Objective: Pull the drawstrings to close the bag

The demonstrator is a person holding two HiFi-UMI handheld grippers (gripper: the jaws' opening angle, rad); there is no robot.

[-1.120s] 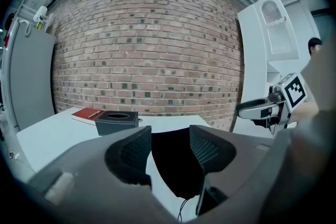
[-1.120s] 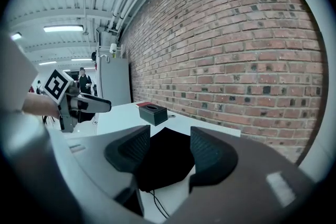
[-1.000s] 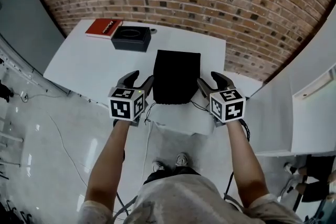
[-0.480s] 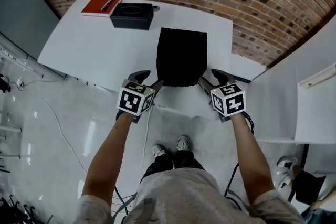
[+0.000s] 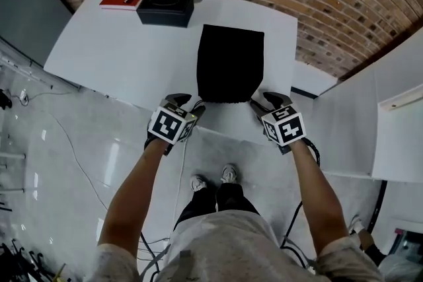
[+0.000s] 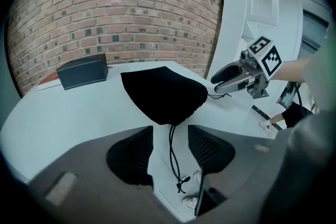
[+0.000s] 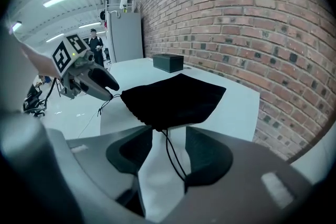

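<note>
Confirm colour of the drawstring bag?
Plain black bag, no pattern; head view shows it best.

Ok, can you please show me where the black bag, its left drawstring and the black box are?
black bag [image 5: 230, 63], head view, middle of the cloth.
left drawstring [image 6: 172, 149], left gripper view, halfway along the cord.
black box [image 5: 165, 3], head view, top face.

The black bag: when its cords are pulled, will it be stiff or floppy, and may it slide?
Probably floppy: the bag lies flat with a ruffled mouth. Likely light, so it may slide on the smooth table. The cord looks limp.
</note>
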